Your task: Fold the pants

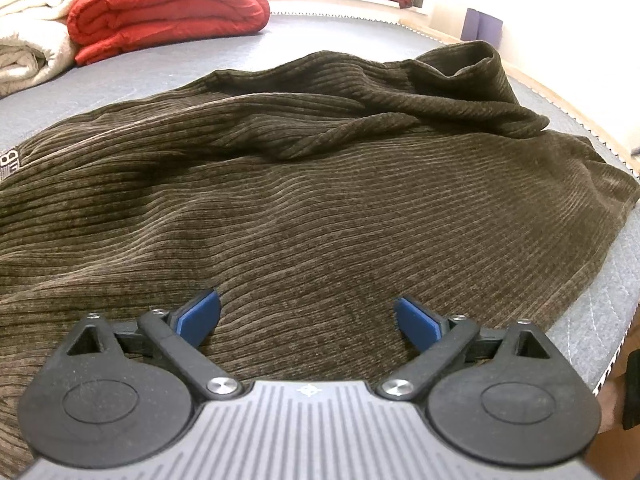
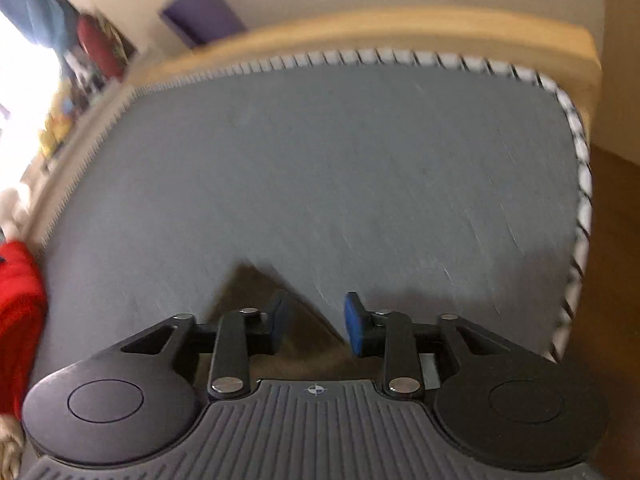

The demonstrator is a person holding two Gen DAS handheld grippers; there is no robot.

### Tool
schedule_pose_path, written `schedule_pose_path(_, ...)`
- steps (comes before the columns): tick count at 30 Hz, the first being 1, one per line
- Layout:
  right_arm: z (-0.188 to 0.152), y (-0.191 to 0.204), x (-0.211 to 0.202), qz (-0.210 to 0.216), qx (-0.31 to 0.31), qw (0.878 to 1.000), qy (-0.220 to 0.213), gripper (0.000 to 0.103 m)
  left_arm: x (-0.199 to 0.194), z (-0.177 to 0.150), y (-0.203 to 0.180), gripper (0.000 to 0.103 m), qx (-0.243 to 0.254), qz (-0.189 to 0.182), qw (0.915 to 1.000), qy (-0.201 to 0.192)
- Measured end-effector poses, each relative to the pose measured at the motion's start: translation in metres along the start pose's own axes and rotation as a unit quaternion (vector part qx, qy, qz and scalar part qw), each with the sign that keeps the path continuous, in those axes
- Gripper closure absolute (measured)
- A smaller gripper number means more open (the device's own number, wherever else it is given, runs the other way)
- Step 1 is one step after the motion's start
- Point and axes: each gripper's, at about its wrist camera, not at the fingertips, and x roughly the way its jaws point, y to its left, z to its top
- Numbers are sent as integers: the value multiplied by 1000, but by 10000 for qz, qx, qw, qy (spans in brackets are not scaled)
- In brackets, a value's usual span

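- My left hand-held gripper (image 1: 307, 314) hung just above the pants (image 1: 304, 184), its blue pads spread wide and holding nothing.
- The pants were dark olive-brown corduroy, ribbed in fine parallel cords, spread across the grey mattress (image 1: 152, 68) and filling most of the left wrist view.
- Their cloth lay fairly flat near me and bunched into soft ridges at the far right, where one edge stood up in a rounded fold.
- On the far left sat a folded red quilt (image 1: 168, 8), puffy and smooth, just beside a cream blanket (image 1: 28, 32) with a knitted look.
- My right hand-held gripper (image 2: 316, 320) had its pads partly apart, gripping nothing that I could see; the view was blurred.
- A pointed brown corner of the pants (image 2: 256, 292) lay beneath that gripper, on the flat grey mattress top.
- The mattress edge carried striped piping, with a pale wooden bed frame (image 2: 400, 26) curving round it.
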Motion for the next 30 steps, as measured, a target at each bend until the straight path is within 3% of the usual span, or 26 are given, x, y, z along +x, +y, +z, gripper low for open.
schedule_pose_path(3,-17,-6,15,-549,-271,9959,672,56,1,0,0,5,-5,5,10000,-12)
schedule_pose_path(6,-30,-12,24,-710,-172,9933,895,56,0,1,0,5,-13,4,10000,10)
schedule_pose_path(11,-34,-23,25,-357,314,9964,702,56,-4,3,-2,5,17,32,9999,95)
schedule_pose_path(13,-33,-24,26,-164,433,9972,583,71,-8,1,-6,5,44,54,9999,141)
schedule_pose_path(14,-33,-19,24,-59,405,9978,516,85,-10,0,-7,5,73,57,9998,165)
schedule_pose_path(18,-32,1,-4,96,119,9999,-74,90,-14,-1,-9,5,116,34,9996,262)
schedule_pose_path(21,-30,-14,-28,-342,560,9974,-289,91,-13,0,-9,5,100,9,9995,306)
schedule_pose_path(24,-37,-45,-9,-987,1077,9888,297,90,-11,0,-11,4,153,37,9993,333)
schedule_pose_path(27,-38,-59,6,-1003,1297,9853,484,89,-11,2,-9,4,149,-1,9991,390)
schedule_pose_path(30,-34,-47,0,-911,1082,9896,280,87,-13,7,-8,6,126,-24,9989,461)
